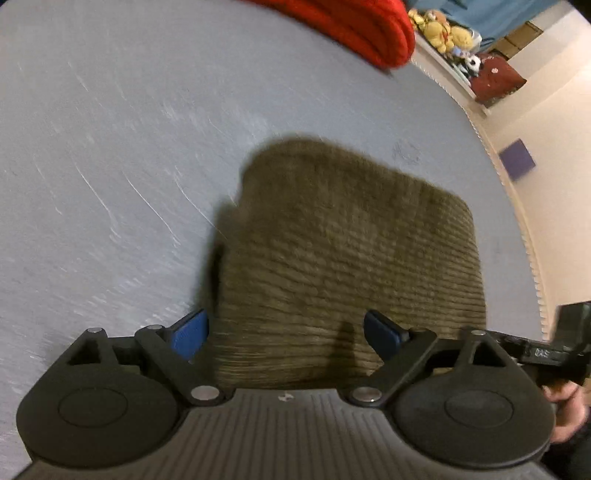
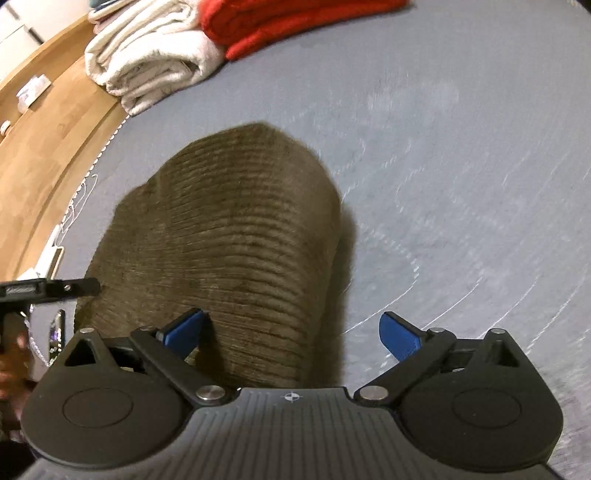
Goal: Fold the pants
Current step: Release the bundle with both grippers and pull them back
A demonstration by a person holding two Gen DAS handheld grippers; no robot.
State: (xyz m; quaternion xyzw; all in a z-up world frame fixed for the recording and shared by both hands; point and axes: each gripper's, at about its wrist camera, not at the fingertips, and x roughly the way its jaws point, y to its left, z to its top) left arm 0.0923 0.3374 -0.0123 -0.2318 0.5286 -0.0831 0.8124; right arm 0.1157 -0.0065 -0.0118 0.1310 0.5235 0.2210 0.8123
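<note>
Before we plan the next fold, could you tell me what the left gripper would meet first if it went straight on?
Probably the folded brown corduroy pants, lying directly ahead of the open left gripper on the grey bed surface; depth is unclear.

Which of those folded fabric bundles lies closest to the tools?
The brown ribbed pants, lying right in front of both open tools. The white towel and red blanket lie far back on the grey surface.

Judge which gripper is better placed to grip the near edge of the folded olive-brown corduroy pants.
Left, probably. The left gripper is open with the folded olive-brown corduroy pants filling the gap between its fingers. The right gripper, also open, straddles the pants' right edge, half over the grey-blue surface.
</note>
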